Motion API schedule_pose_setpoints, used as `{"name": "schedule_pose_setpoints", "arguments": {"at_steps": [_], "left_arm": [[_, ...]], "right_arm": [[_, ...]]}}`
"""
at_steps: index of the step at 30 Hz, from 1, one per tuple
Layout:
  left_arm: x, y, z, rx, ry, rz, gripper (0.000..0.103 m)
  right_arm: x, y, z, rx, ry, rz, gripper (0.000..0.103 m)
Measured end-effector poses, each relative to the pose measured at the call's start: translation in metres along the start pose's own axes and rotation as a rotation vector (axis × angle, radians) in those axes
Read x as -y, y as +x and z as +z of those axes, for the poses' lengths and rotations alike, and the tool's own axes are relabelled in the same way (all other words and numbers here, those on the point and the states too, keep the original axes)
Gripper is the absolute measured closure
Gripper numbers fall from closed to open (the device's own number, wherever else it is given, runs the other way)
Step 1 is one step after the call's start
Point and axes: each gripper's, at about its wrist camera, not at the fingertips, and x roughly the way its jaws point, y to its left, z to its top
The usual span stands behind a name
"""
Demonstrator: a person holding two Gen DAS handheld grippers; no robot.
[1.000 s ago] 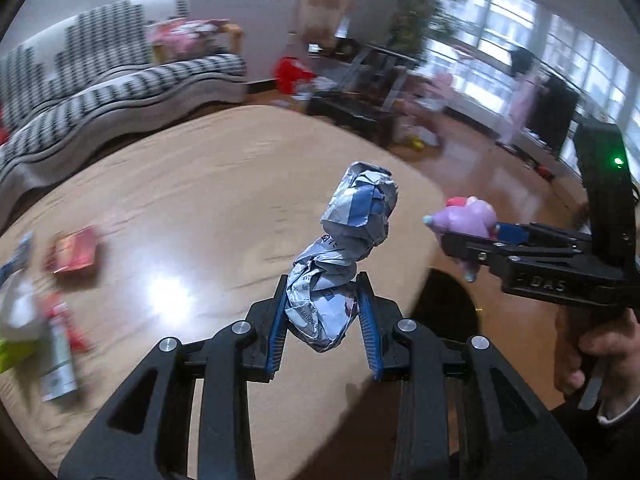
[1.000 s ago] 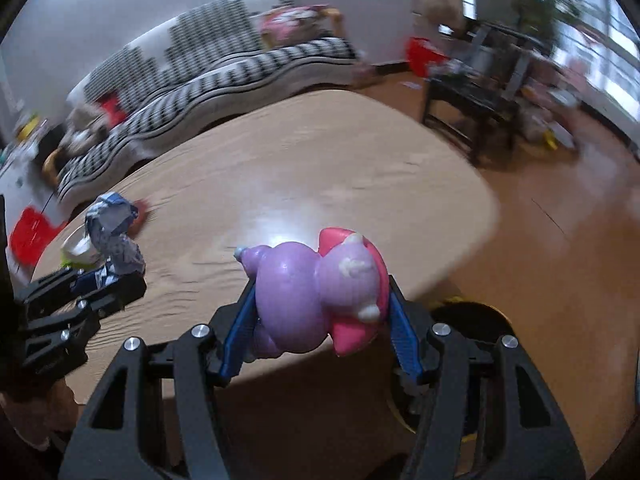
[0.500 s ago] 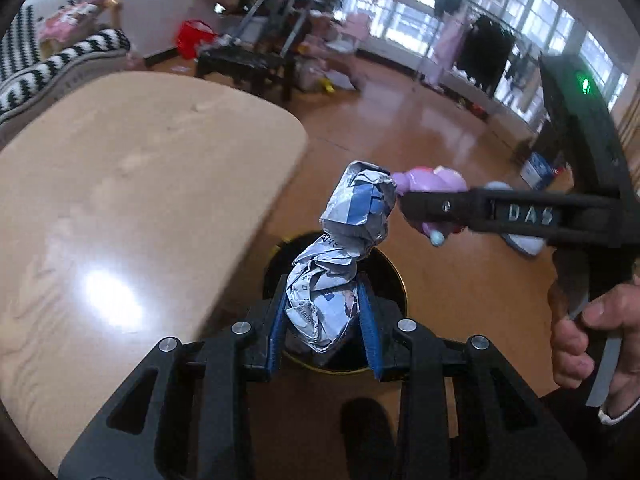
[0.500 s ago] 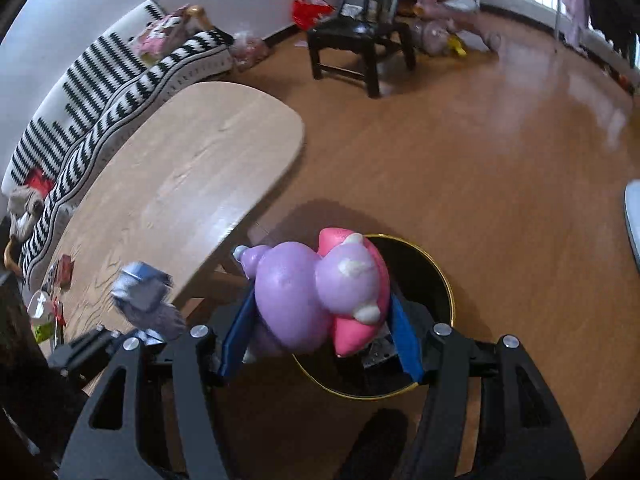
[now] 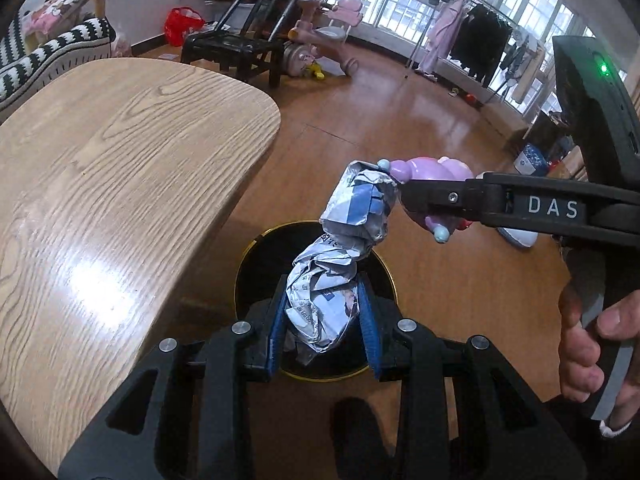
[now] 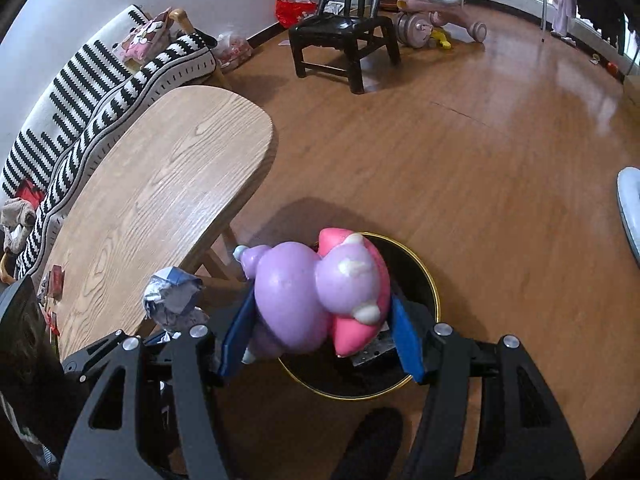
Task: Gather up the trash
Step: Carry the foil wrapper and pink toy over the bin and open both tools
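At my twelve o'clock I see a silver-and-blue crumpled wrapper (image 5: 340,264), a purple-and-pink toy (image 6: 320,300), a gold-rimmed black bin (image 6: 434,300), and a black-and-white striped sofa (image 6: 80,92) at ten.

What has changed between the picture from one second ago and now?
Both tongs swung away from above the table to above the black bin on the floor. Nothing was let go: the left tongs still clamp the crumpled wrapper, and the right tongs still clamp the purple toy.
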Motion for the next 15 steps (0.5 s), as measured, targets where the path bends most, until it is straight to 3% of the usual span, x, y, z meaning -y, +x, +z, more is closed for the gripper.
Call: {"name": "schedule_pose_setpoints", "arguments": {"at_steps": [10,15], "left_arm": [[0.011,0.014,0.002,-0.011,-0.004,-0.018,0.071],[0.011,0.019,0.004,-0.014,-0.017,-0.015,0.050]], "right_arm": [[0.006,-0.005,-0.001,0.015,0.025,-0.006,0.040],[0.016,-0.010,0.002,0.038,0.055,-0.011,0.031]]}}
